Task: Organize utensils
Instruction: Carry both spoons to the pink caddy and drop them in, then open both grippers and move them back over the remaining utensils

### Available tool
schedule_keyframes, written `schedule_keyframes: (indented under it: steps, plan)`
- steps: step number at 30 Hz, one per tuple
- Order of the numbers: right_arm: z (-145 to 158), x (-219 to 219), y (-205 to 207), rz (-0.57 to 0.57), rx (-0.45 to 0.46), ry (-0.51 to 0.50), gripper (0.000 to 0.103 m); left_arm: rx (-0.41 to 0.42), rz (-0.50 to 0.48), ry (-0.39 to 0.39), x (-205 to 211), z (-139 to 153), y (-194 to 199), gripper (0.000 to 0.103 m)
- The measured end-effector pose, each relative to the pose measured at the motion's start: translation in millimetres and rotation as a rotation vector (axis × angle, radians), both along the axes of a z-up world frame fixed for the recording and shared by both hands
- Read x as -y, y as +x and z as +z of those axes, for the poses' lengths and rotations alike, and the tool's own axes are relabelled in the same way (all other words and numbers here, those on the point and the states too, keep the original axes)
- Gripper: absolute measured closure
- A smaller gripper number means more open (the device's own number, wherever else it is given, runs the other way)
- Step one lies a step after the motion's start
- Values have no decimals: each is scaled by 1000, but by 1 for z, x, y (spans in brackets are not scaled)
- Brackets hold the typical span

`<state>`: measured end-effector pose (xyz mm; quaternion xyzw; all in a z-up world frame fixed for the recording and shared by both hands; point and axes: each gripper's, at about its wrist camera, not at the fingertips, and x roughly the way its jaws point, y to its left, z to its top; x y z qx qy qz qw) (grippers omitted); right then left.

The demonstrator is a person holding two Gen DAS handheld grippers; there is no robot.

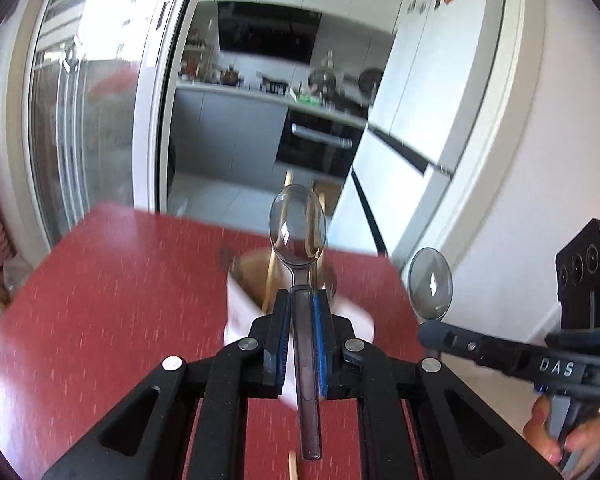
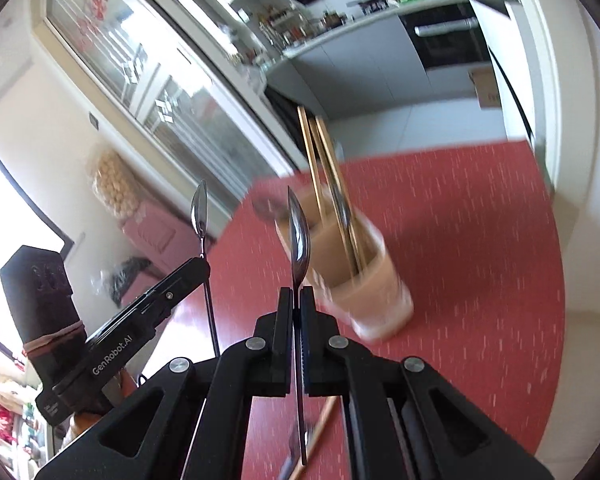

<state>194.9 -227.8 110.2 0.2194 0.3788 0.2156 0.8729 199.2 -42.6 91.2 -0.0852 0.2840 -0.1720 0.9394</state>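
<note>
My left gripper (image 1: pixel 302 296) is shut on the handle of a steel spoon (image 1: pixel 298 226), whose bowl faces the camera, above the red table (image 1: pixel 100 300). My right gripper (image 2: pixel 297 294) is shut on a second spoon (image 2: pixel 299 236), seen edge-on. Each view also shows the other tool: the right gripper (image 1: pixel 432 332) with its spoon (image 1: pixel 430 290), and the left gripper (image 2: pixel 202 266) with its spoon (image 2: pixel 199 212). A beige utensil holder (image 2: pixel 364 280) stands just beyond both grippers with several chopsticks (image 2: pixel 324 168) upright in it; the same holder (image 1: pixel 244 304) is blurred.
A loose wooden chopstick (image 2: pixel 320 428) lies on the table (image 2: pixel 480 240) under the right gripper. The table's far edge meets a glass sliding door (image 1: pixel 80 120) and a kitchen doorway. A white fridge (image 1: pixel 420 100) stands to the right. A hand (image 1: pixel 548 436) holds the right tool.
</note>
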Motion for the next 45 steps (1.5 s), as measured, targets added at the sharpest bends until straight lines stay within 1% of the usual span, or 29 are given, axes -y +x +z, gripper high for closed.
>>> schedule_keyframes:
  steps: [3,5,6,11,13,16,19,24,26,33,38,42,44,45]
  plan:
    - [12,-3,25,-27,72,4,99,49,-1,-29,9,5,31,62]
    - [15,-5,39,-46,110,5,100,82,7,-36,12,3,50,62]
    - [16,-7,47,-57,137,2,100,97,11,-37,15,3,53,62]
    - [11,-15,67,-96,250,-46,100,129,37,-34,26,-11,78,62]
    - [2,-19,73,-100,288,-75,100,135,49,-24,28,-24,87,62]
    - [-9,-25,71,-105,331,-126,100,145,60,-22,30,-42,86,62]
    - [-20,-29,68,-89,354,-150,100,153,61,-16,33,-56,84,62]
    - [-30,-38,58,-58,383,-209,100,188,43,32,38,-66,69,62]
    - [-34,-40,53,-48,386,-217,100,188,39,36,38,-68,64,62]
    - [-44,-36,47,-34,351,-225,100,138,31,53,31,-81,56,62]
    - [-51,-26,45,-30,286,-208,99,114,32,46,27,-85,49,62]
    - [-56,-21,45,-33,222,-208,98,98,28,54,25,-85,45,62]
    - [-58,-18,44,-31,198,-205,93,91,33,53,22,-83,42,62]
    - [-58,-17,44,-31,187,-202,82,88,38,55,20,-83,41,62]
